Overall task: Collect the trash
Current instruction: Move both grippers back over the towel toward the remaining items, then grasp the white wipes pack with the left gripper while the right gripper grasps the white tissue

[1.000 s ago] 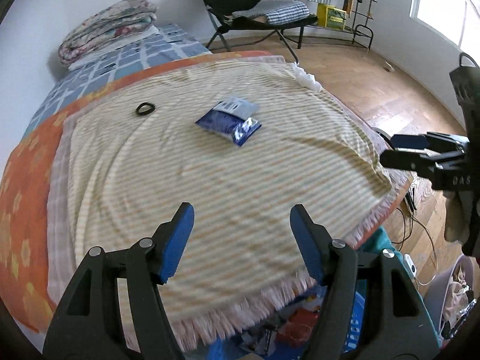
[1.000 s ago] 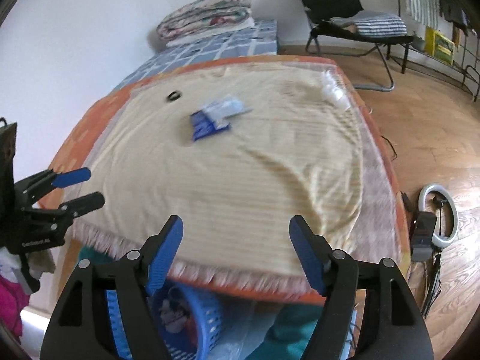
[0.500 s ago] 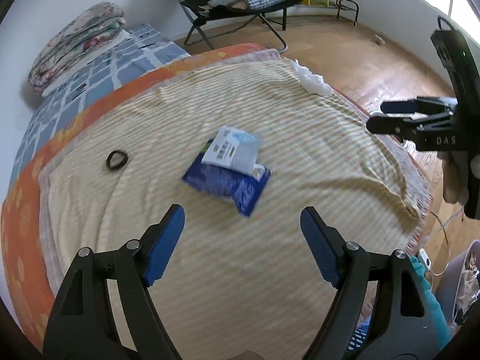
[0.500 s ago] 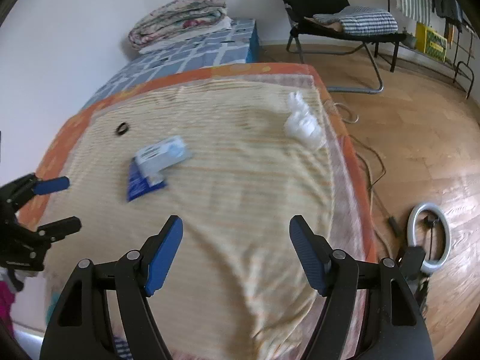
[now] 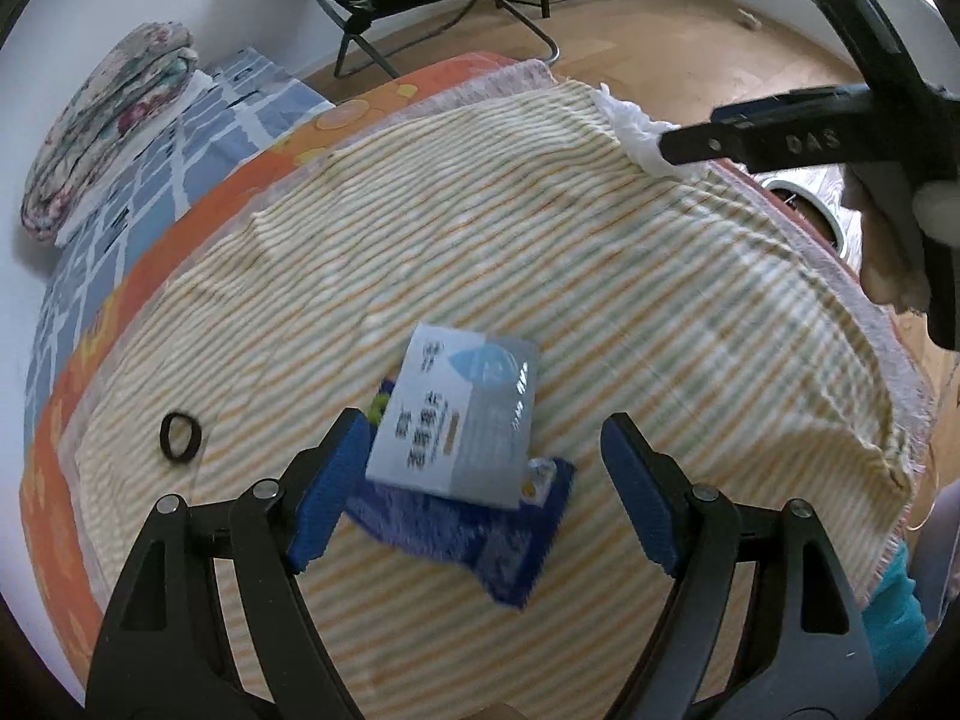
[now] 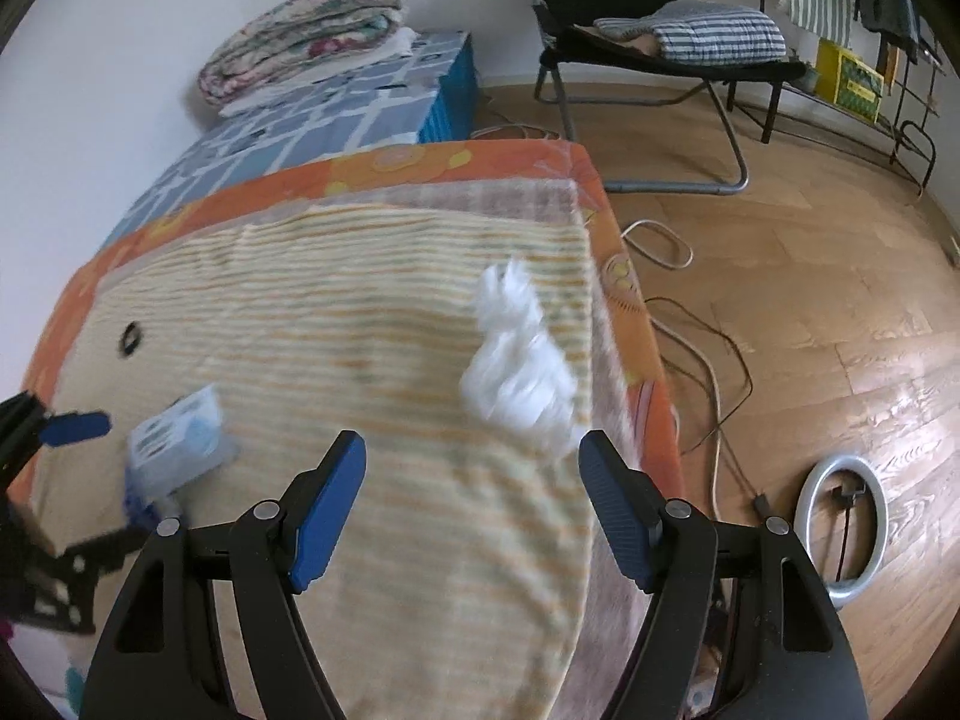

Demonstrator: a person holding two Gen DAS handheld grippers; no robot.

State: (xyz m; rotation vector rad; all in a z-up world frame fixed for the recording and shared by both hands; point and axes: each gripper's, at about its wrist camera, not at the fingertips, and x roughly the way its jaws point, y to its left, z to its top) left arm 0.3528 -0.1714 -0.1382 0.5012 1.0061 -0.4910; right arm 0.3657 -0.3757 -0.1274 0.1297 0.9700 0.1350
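A white-and-blue packet lies on a dark blue wrapper on the striped blanket of the bed. My left gripper is open, its jaws either side of the two, just above them. The packet also shows in the right wrist view. A crumpled white tissue lies near the bed's right edge. My right gripper is open and empty, just short of the tissue. The tissue also shows in the left wrist view.
A black hair tie lies on the blanket to the left. Folded quilts sit at the bed's far end. A black chair, floor cables and a ring light are to the right of the bed.
Both grippers have moved forward over the bed. The left one has closed in on the packet and wrapper; the right one has closed in on the tissue. Both stay open.
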